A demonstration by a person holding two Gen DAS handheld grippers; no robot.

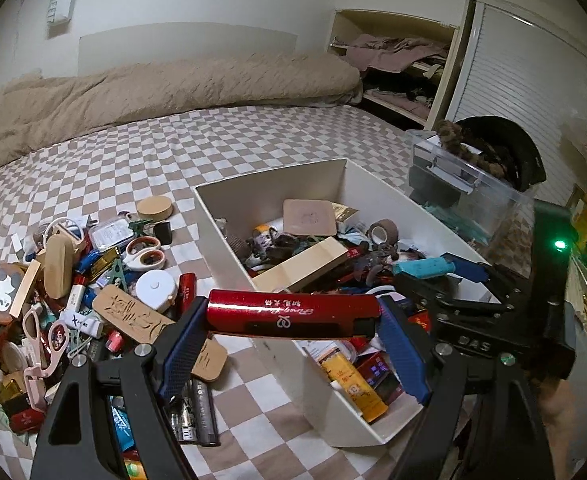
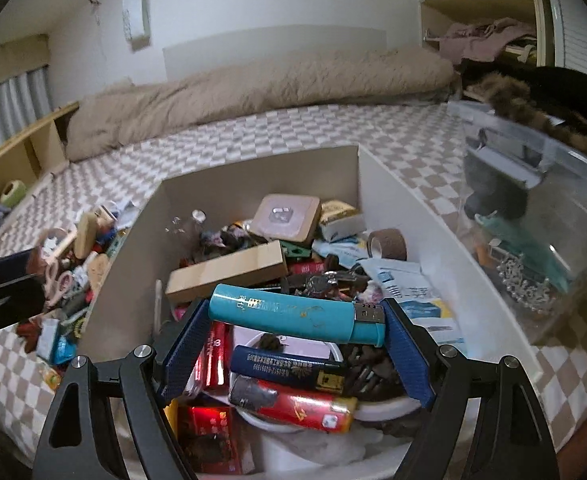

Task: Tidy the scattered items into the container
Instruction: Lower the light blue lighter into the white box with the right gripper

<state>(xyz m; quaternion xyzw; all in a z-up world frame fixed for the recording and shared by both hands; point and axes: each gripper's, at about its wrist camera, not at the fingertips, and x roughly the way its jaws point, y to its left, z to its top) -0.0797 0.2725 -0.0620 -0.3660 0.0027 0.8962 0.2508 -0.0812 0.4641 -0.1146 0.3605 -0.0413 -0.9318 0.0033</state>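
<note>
Two claws are in play, each clamped lengthwise on a lighter. The left claw grips a red lighter end to end between its blue pads, crosswise to the fingers, hanging over the near left wall of the white box, half above the box and half above the checked bedsheet. The right claw holds a teal lighter the same way, its metal head toward the right finger, and hangs above the inside of the box; in the left view that claw and its teal load show at the right rim.

The box is open-topped with tall straight walls, already heaped with a tan carton, a pink square case, a roll of brown tape, more lighters and papers. The heap reaches close under the teal lighter, so little free depth is left there; more open room lies toward the far wall.

Left of the box, a pile of loose things covers the sheet right up to the wall: scissors, wooden tags, a round white case, a wooden lid. Beyond it the sheet is bare up to the beige duvet. On the right a clear plastic bin stands just beside the box.
</note>
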